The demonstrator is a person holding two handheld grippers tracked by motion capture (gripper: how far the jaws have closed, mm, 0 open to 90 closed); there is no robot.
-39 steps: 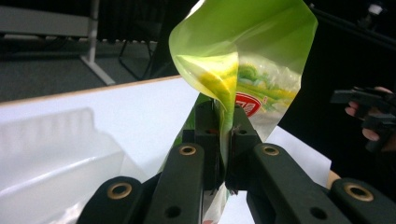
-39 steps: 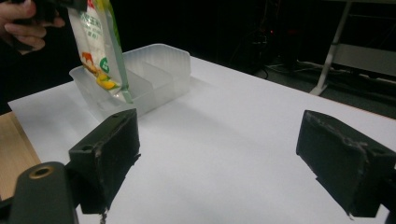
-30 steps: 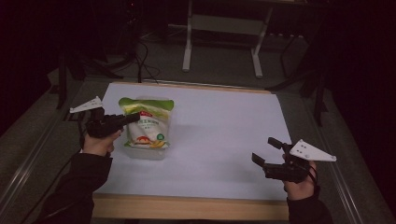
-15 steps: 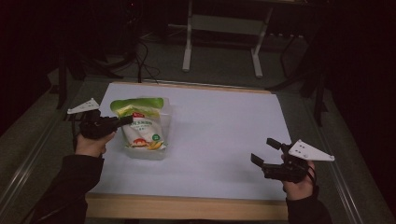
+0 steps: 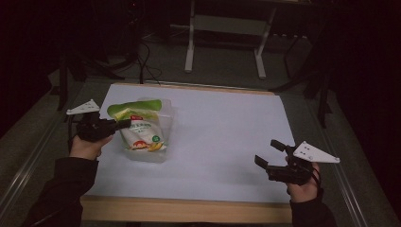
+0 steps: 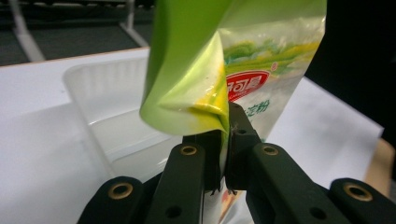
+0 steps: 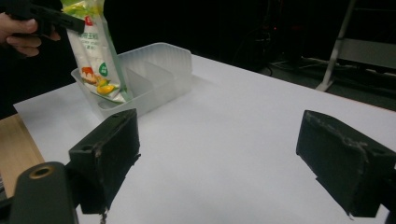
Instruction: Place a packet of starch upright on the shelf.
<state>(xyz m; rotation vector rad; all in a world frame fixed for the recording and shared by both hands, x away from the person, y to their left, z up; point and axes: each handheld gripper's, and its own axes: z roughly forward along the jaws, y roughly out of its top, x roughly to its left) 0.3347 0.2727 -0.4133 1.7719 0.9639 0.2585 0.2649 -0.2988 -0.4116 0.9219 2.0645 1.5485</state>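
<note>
Left gripper view: left gripper [image 6: 223, 140] jaws clamped on the green-and-white printed snack bag [image 6: 261, 70], hanging into the clear plastic divided tray [image 5: 163, 111]. Right gripper [image 7: 233, 158], well apart from that tray, jaws wide apart, holding nothing above the white tabletop [image 5: 222, 137].

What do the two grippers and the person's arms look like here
Both grippers are black. The left gripper and the right gripper each carry a pale grey three-cornered plate on top; the right one's plate shows small dark dots. The jaw links bear brass-coloured rivets, seen in the left gripper view. The right gripper's jaws end in blocky black pads with worn edges. Both sleeves are dark.
</note>
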